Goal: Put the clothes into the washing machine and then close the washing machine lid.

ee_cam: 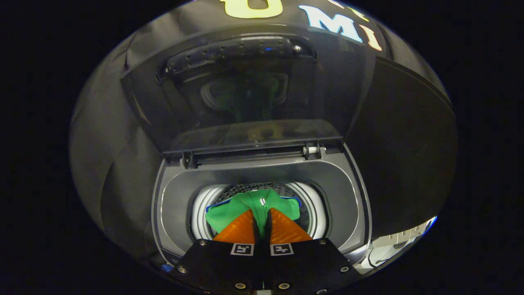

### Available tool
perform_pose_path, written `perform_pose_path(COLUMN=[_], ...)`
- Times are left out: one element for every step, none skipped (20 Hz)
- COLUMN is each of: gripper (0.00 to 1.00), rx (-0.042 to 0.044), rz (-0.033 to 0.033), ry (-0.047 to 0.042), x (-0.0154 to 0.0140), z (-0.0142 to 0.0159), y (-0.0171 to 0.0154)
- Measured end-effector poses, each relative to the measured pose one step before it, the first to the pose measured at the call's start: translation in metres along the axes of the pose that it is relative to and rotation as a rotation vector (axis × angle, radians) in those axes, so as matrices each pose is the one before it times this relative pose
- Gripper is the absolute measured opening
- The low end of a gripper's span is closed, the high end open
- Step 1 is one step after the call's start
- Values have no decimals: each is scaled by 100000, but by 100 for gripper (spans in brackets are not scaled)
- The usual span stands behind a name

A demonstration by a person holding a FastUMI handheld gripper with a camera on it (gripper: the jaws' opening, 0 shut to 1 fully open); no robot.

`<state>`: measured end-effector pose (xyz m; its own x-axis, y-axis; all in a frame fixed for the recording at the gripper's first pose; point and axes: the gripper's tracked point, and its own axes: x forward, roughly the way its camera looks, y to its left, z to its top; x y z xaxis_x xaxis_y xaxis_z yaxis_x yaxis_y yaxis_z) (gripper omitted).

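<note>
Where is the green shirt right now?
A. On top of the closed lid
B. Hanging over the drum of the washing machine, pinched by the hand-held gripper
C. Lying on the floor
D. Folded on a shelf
B: the green shirt is pinched between the two fingers of the hand-held gripper and hangs over the round drum of the washing machine, whose lid stands open behind it.
</note>
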<state>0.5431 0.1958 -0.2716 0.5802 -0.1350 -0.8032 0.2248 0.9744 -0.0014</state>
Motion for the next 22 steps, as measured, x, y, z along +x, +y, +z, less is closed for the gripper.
perform_pose_path(gripper=[1,1,1,0,0,1,0,0,0,0,1,1,1,1,1,1,1,1,20,39,58,78], rx=[-1274,-942,-375,-54,28,-30,-284,-491,-550,-380,-112,34,55,-175,-378,-542,-958,83,1115,2964,2556,564], rz=[-69,-122,-235,-458,50,321,441,208,227,246,225,270,137,103,-114,-225,-2002,-2961,2557,3936,2262,-115], ry=[1315,1347,1144,1428,1789,1584,1567,1327,923,642,428,423,197,6,-18,-97,664,3134,2897,-688,-1354,-538], x=[381,326,373,375,393,301,335,183,217,149,125,-25,-3,-58,7,-39,142,737,-538,215,411,-220], z=[-455,-370,-470,-479,-618,-499,-538,-412,-408,-128,-261,-40,-69,56,-8,4,-185,-656,-601,23,-285,230], y=[45,-17,-78,-105,-14,0,-43,-60,-4,42,55,43,54,77,-36,9,-385,-371,530,827,571,-140])
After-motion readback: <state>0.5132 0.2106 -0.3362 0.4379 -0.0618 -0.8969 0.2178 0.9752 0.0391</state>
